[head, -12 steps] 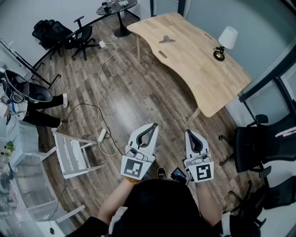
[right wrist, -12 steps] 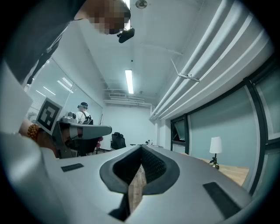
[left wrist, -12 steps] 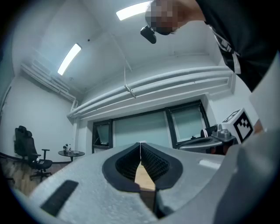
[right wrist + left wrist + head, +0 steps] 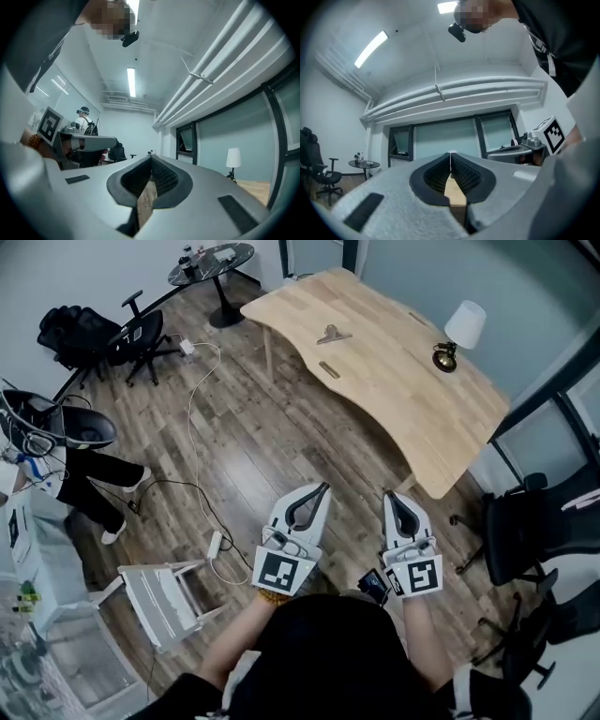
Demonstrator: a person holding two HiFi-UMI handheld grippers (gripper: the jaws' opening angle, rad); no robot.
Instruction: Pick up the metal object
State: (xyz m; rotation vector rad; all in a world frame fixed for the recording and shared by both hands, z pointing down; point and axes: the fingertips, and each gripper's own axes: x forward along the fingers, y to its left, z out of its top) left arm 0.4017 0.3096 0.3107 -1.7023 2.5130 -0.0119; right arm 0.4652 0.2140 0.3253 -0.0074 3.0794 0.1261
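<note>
Left gripper view shows the left gripper (image 4: 450,154) with its 2 jaws pressed together at the tips and nothing between them, only a strip of pale wood visible through the hollow behind the pads. In the right gripper view the right gripper (image 4: 151,156) is likewise closed tip to tip and holds nothing. From the head view both tools are held side by side in front of the person's body, the left gripper (image 4: 324,487) and the right gripper (image 4: 388,494) pointing toward the wooden table (image 4: 403,399), each with its marker cube near the hand, and both are over the plank floor (image 4: 253,437), short of the table's near edge. The metal object (image 4: 332,334) lies flat on the tabletop toward its far side, well apart from both grippers and untouched. A white-shaded lamp (image 4: 461,329) stands near the table's right edge. On the floor to the left of the grippers a white folding chair (image 4: 169,601) lies tipped over, with a power strip (image 4: 214,544) and its cable just beside it. Farther off stand a round glass table (image 4: 211,259) and a black office chair (image 4: 141,334).
</note>
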